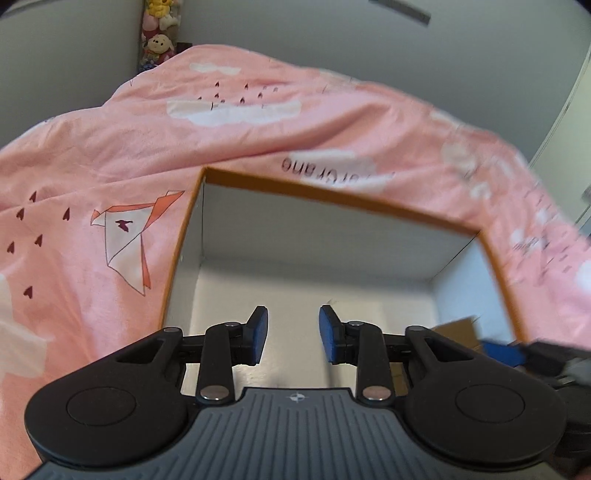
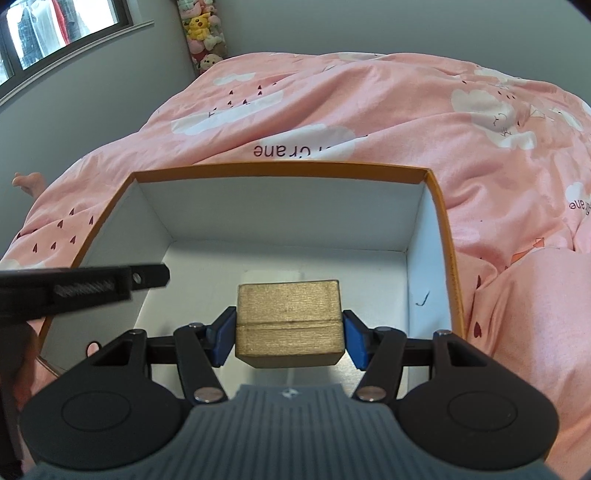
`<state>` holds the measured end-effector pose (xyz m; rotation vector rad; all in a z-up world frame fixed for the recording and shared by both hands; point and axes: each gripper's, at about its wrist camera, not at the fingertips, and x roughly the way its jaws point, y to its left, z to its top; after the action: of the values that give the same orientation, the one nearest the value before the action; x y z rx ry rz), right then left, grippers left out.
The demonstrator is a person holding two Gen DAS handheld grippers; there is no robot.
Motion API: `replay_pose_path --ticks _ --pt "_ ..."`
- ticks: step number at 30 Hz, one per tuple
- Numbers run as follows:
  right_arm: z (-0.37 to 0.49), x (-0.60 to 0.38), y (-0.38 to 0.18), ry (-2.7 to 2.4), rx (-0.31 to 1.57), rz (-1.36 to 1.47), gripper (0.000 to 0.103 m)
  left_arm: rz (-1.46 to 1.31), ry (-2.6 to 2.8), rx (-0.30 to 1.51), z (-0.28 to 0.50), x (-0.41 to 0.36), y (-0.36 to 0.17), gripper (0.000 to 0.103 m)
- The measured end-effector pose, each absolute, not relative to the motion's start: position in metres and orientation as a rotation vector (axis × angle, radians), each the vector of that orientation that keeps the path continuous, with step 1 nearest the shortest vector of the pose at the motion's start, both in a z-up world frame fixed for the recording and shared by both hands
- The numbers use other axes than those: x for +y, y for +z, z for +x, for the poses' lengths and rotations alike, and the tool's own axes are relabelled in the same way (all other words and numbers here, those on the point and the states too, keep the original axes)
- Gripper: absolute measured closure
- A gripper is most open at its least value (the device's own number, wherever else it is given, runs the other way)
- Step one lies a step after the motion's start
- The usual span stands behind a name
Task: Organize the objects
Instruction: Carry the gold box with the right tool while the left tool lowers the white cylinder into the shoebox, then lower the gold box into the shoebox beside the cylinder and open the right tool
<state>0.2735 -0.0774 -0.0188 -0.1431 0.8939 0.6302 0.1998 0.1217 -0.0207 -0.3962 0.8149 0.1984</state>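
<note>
From the left wrist view we count one open box (image 1: 207, 236) with an orange rim and white inner walls, resting on one pink quilt (image 1: 110, 147) printed with clouds and paper cranes. Our left gripper (image 1: 293, 334) hangs over the near part of the box, its two blue pads apart with nothing between them, only the bare white floor of the box ahead of the fingertips. To the right of this tool, blurred at the picture's edge, we see part of the right gripper (image 1: 532, 356) and a brown corner beside it, too smeared to name from here. Soft toys (image 1: 159, 37) are stacked in the far corner of the room; their number is unclear.

The right wrist view shows what the first does not: one wooden block (image 2: 290, 323), clamped between the two blue pads of the right gripper (image 2: 290, 338), held over the box (image 2: 443, 240) floor. A small pen mark sits on the floor to the right of the tool. To the left a black finger of the left gripper (image 2: 110, 286) reaches in over the box's left wall. One window (image 2: 55, 33) appears far up left, and the soft toys (image 2: 201, 33) beside it.
</note>
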Motion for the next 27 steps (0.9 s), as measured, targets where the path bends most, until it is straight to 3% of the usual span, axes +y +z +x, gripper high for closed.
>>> replay_pose_path --ticks 13,20,27 --pt "0.277 -0.051 -0.029 0.597 0.908 -0.372 0.042 -0.534 0.301 0.635 0.153 0.174 0.003 0.038" --pt "0.291 -0.041 -0.035 0.523 0.899 -0.486 0.042 -0.585 0.299 0.690 0.151 0.181 -0.021 0.040" --pt "0.300 -0.041 -0.050 0.552 0.983 -0.406 0.042 -0.604 0.290 0.717 0.148 0.181 -0.036 0.052"
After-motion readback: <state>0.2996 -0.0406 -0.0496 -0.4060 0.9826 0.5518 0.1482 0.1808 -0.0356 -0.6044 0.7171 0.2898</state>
